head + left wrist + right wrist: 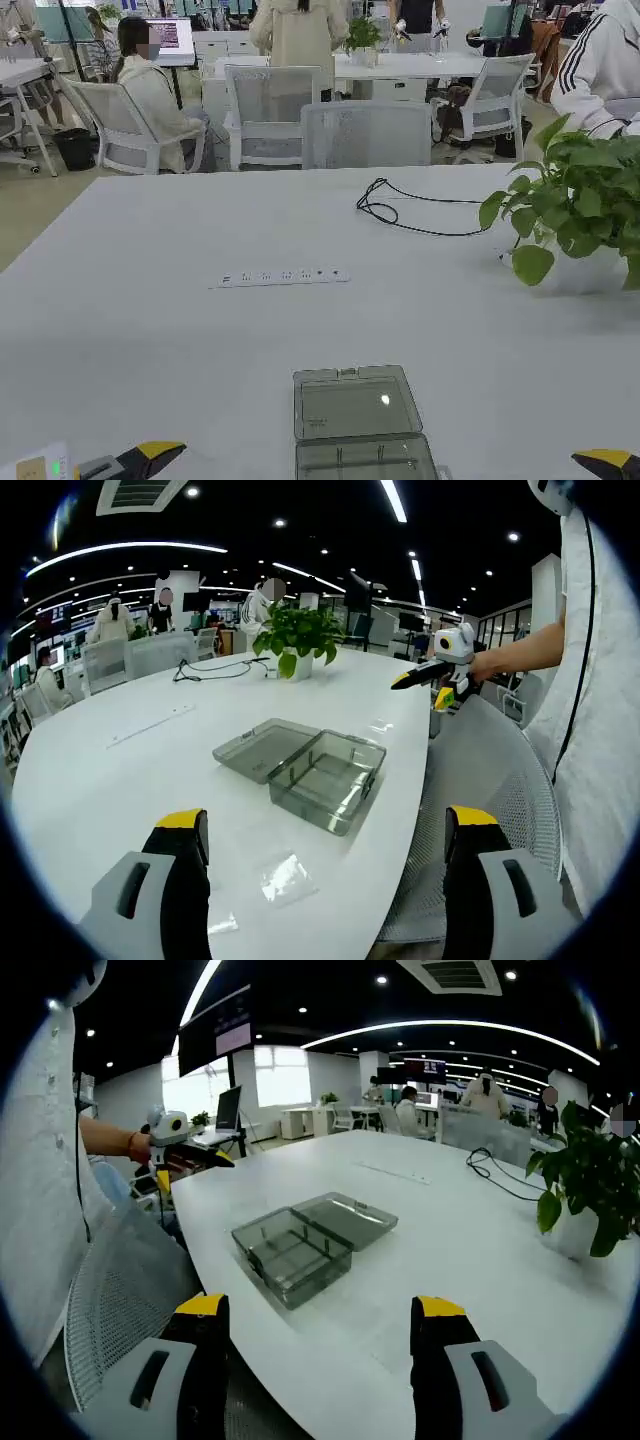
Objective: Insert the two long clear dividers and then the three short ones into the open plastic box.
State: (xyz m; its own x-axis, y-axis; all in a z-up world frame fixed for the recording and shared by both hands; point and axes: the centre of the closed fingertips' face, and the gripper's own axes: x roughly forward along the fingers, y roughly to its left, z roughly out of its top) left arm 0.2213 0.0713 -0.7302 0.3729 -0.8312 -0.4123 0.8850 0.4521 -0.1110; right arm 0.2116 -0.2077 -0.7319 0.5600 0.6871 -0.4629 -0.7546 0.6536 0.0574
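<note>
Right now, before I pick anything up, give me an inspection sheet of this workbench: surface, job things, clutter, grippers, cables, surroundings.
Surface: white table, flat and smooth.
Job's things: open plastic box with its lid laid flat beside it; clear flat pieces on the table near the edge, likely dividers.
Clutter: potted plant; power strip.
Grippers: left gripper and right gripper, fingers wide apart, holding nothing, both off the box.
Cables: black cable looped on the table, apart from the box.
Surroundings: office chairs, desks and people beyond.
</note>
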